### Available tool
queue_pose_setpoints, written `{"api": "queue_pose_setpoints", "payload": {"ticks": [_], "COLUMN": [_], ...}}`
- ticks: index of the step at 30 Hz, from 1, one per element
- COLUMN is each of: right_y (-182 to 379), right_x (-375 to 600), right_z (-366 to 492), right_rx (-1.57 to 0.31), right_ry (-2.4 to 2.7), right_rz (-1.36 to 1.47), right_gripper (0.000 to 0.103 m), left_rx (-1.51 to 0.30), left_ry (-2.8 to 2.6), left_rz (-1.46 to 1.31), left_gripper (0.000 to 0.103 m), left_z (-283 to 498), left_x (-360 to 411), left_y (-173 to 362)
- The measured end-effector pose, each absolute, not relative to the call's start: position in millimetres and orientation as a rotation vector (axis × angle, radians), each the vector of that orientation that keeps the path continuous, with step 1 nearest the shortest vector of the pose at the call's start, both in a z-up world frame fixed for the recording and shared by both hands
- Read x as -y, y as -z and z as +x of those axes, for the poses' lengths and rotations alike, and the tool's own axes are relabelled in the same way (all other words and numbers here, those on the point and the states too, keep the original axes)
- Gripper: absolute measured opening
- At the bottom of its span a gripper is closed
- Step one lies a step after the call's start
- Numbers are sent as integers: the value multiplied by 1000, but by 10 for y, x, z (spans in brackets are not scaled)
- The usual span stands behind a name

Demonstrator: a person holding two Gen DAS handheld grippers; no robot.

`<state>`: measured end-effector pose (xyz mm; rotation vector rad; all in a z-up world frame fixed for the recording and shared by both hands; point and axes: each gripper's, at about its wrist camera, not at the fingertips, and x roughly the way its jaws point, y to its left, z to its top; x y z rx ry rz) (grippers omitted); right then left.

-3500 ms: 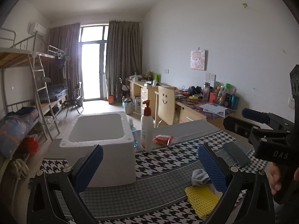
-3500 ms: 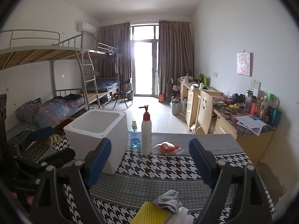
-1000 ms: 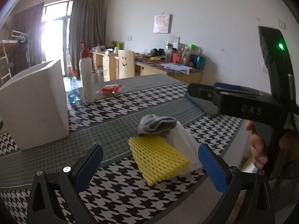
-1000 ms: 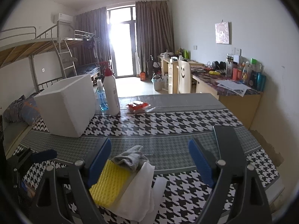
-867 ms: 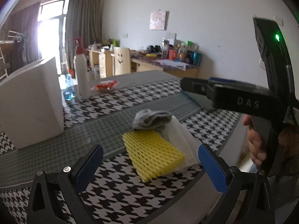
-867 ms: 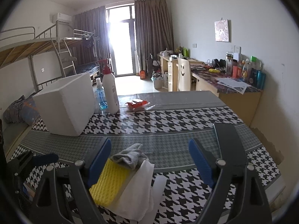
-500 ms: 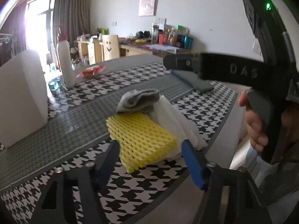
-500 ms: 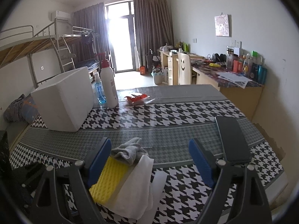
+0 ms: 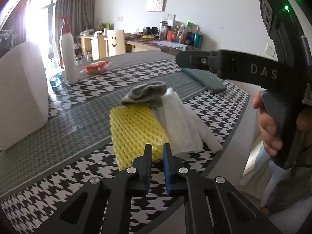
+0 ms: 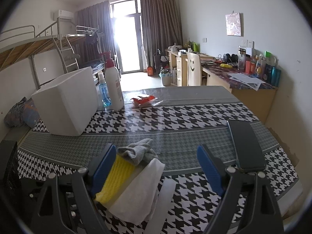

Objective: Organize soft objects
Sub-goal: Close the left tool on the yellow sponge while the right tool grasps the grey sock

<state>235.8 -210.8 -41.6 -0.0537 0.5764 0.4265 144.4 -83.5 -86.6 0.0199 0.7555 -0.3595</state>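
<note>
Near edge of the checked table [image 10: 195, 117]: a small heap of soft things. Yellow foam net [image 9: 134, 128] lies flat, grey sock [image 9: 145, 93] bunched just behind it and overlapping its far edge, white foam sheets [image 9: 181, 120] touching its right side.

Left gripper [image 9: 156, 154] is pinched nearly together at the net's near edge; looks like it has a thin lip of the net, though the contact itself is hard to see. Right gripper [image 10: 154, 167] spread wide, holding nothing, above the heap.

Judgement: the net is feather-light, springy, squashes easily, mesh gives good bite. An edge hold should do; it will flop, and may drag the sock. White box [image 10: 68, 101] stands well apart, likely the destination.
</note>
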Motion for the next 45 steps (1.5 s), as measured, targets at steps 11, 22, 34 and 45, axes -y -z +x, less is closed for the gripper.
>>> {"api": "queue_pose_setpoints", "payload": {"ticks": [11,22,34,45], "right_y": [468,593,811,887], "right_x": [1977,1825,1595,1625], "right_z": [2401,2542,2743,2792], "right_rx": [-591,-647,-758,-789], "right_ry": [-451,-522,-582,-595], "right_rz": [-68,-79,-129,-117], "right_gripper": [88,88,63,16], "left_rx": [-753,-769,-785,-816], "left_ry": [250,242,241,271], "left_rz": [-13,-48,-53,-71], "left_gripper": [12,37,51,60], "left_z": [1461,1570,1661,1823], "left_x": [508,482,484,563], "left_y": [833,837,869,915]}}
